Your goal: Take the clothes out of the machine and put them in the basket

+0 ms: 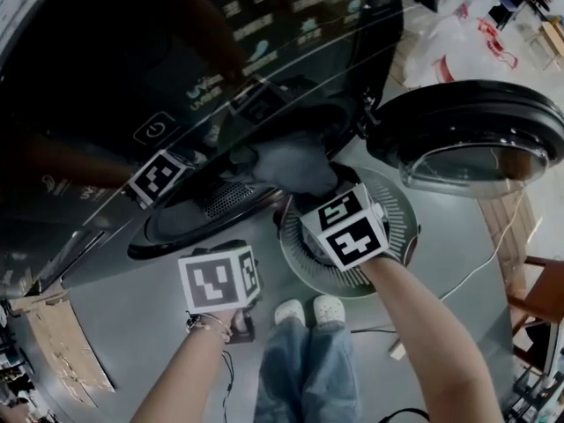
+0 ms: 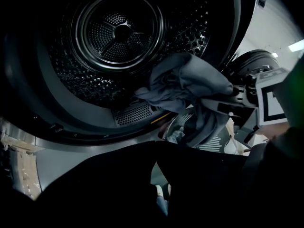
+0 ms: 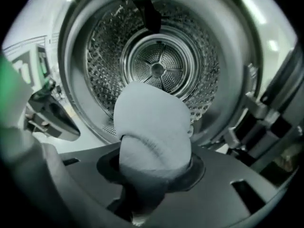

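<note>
A grey-blue garment (image 1: 291, 167) hangs bunched at the open mouth of the dark washing machine (image 1: 176, 77). My right gripper (image 1: 313, 190) is shut on the garment (image 3: 152, 122), whose cloth bulges out between the jaws in the right gripper view. In the left gripper view the same garment (image 2: 190, 87) droops from the right gripper (image 2: 235, 103) over the white slatted basket (image 2: 228, 144). The basket (image 1: 397, 227) stands on the floor just in front of the machine. My left gripper (image 2: 154, 148) is shut and empty, below the drum opening. Nothing else shows in the drum (image 3: 156, 65).
The machine's round door (image 1: 476, 139) stands swung open to the right. The person's white shoes (image 1: 308, 311) are on the grey floor beside the basket. Flattened cardboard (image 1: 62, 342) lies at lower left, a wooden chair (image 1: 539, 298) at right, plastic bags (image 1: 458, 33) at upper right.
</note>
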The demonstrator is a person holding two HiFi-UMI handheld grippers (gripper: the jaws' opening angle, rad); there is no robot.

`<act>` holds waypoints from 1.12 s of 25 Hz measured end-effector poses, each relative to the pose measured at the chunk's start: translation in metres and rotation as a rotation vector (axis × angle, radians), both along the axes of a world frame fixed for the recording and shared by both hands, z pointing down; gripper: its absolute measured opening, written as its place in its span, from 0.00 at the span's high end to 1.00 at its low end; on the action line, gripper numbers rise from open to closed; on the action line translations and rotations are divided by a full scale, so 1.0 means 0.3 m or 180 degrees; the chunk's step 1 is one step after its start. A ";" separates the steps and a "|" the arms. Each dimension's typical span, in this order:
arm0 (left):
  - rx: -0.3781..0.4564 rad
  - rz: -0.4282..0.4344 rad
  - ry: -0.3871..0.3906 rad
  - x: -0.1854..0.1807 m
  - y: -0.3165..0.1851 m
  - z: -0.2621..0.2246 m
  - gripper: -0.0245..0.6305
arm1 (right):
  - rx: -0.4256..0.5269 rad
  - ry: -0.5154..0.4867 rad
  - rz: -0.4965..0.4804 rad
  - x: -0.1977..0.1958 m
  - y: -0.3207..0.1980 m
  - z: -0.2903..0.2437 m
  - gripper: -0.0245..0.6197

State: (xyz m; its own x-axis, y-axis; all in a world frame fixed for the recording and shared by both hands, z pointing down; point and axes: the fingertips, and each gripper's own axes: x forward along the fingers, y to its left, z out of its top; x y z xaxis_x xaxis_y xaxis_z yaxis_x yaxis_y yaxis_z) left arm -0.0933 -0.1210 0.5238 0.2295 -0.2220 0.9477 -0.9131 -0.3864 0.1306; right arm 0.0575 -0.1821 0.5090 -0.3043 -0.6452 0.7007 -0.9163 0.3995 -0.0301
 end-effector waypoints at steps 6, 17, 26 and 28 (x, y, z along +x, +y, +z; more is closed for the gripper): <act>0.0016 -0.0012 0.0007 0.059 0.024 -0.035 0.96 | 0.0150 0.0036 -0.0029 0.068 0.093 -0.116 0.72; 0.0050 -0.0029 0.0124 0.168 0.123 -0.174 0.96 | 0.0114 0.0000 -0.0042 0.165 0.325 -0.320 0.72; 0.0062 -0.0017 0.0150 0.205 0.154 -0.234 0.96 | 0.0096 -0.0034 0.0001 0.240 0.522 -0.439 0.72; 0.0057 -0.0018 0.0153 0.207 0.157 -0.239 0.96 | 0.0045 -0.0014 0.0048 0.261 0.541 -0.425 0.71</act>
State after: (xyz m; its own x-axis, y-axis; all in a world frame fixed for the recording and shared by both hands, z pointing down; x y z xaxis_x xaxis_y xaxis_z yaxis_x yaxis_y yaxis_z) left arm -0.0311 -0.0740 0.4521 0.2735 -0.2403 0.9314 -0.9081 -0.3838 0.1676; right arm 0.1358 -0.0197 0.3815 -0.2974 -0.6597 0.6902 -0.9221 0.3859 -0.0284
